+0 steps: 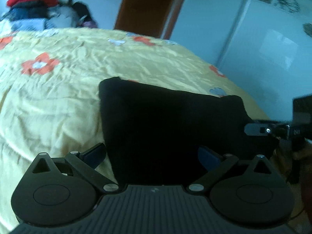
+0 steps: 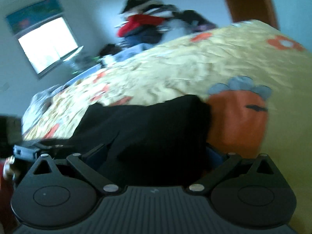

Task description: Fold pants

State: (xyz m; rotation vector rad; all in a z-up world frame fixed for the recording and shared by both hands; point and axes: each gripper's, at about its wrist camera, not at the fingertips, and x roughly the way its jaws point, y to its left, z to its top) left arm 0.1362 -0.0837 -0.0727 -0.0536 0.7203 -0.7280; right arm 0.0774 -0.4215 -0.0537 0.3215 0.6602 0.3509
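Pants folded to a compact slab, both grippers at its near edge

Pants [image 1: 165,128] lie on the yellow flowered bedspread [image 1: 58,89] as a dark, roughly rectangular bundle, directly ahead of the left gripper [image 1: 154,156] and spreading away from it. That gripper's fingers stand wide apart, one off the cloth's left edge over the bedspread, the other over the black fabric; nothing is pinched between them. The right gripper [image 2: 156,156] is also spread, its fingers straddling the near edge of the pants [image 2: 152,128], the picture blurred. From the left wrist view it reaches in at the right [image 1: 259,129] of the bundle.

Judging by the tidy outline, the fold looks nearly done, with either a last fold or a release in hand. A further fold would call for both grippers to close on the near corners and carry them forward together, keeping the layers from sliding.

A heap of clothes [image 1: 33,3] sits far beyond.
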